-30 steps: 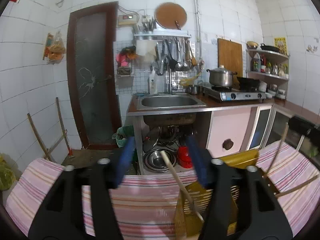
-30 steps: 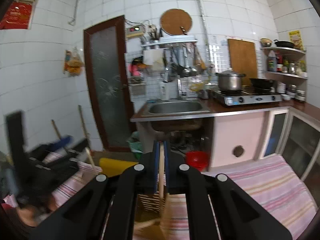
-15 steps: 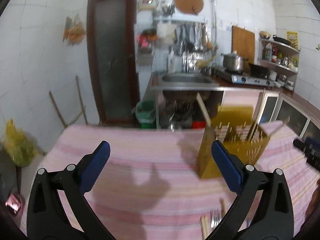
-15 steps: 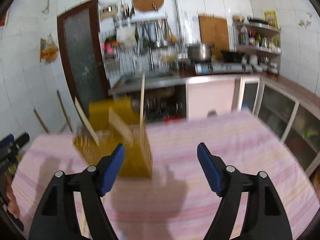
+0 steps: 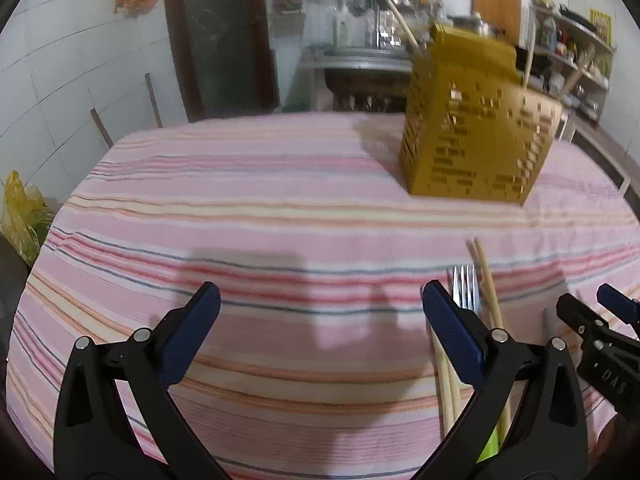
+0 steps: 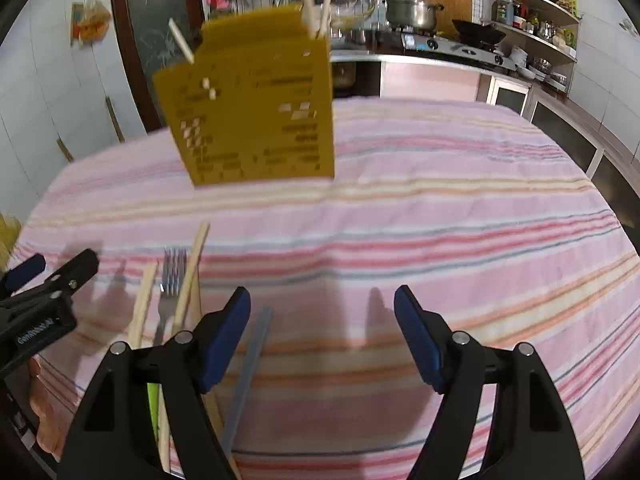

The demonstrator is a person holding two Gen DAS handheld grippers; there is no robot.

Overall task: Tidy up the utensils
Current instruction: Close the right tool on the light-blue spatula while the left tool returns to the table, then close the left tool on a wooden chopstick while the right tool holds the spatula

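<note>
A yellow perforated utensil holder [image 5: 476, 128] stands on the pink striped tablecloth [image 5: 260, 216], with wooden chopsticks sticking out of its top; it also shows in the right wrist view [image 6: 256, 108]. A metal fork [image 5: 464, 284] and loose wooden chopsticks [image 5: 488, 280] lie near the front edge. In the right wrist view the fork [image 6: 172, 280], the chopsticks [image 6: 192, 268] and a grey stick [image 6: 248, 364] lie at lower left. My left gripper [image 5: 320, 320] is open and empty, just left of the fork. My right gripper [image 6: 322, 328] is open and empty, right of the utensils.
The table's far edge faces a kitchen with a sink [image 5: 360, 68], a dark door [image 5: 224, 36] and a stove with a pot [image 6: 412, 12]. A yellow bag [image 5: 22, 212] sits left of the table. Each gripper shows in the other's view.
Both grippers have pulled back from the holder and dropped low over the cloth. The right gripper, shut on a chopstick a second ago, is open and empty; the chopstick stands in the holder.
</note>
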